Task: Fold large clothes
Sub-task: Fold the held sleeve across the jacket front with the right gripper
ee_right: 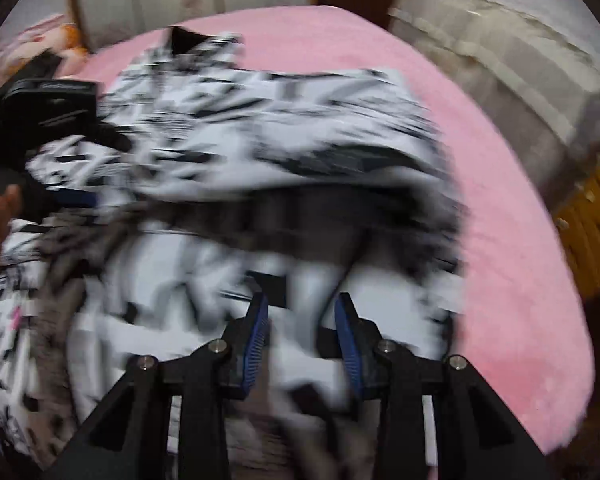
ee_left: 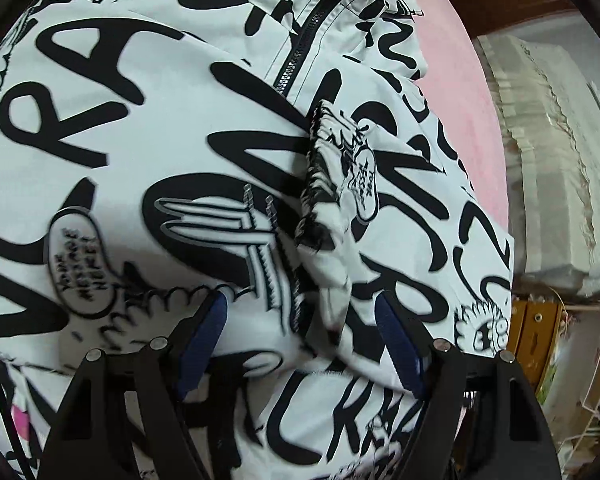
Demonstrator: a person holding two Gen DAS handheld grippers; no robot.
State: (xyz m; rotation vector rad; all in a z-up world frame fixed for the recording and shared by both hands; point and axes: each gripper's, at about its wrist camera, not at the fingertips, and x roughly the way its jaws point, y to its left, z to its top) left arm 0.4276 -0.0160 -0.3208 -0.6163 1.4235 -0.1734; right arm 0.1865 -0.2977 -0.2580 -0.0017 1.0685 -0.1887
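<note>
- On the pink bed lies the black-and-white jacket, zip running to the far end.
- Left gripper hangs wide open over the jacket's near part, clamping nothing.
- Right gripper stands partly open above blurred cloth, gripping nothing.

White jacket with black graffiti lettering lies crumpled, apparently half-folded.
</note>
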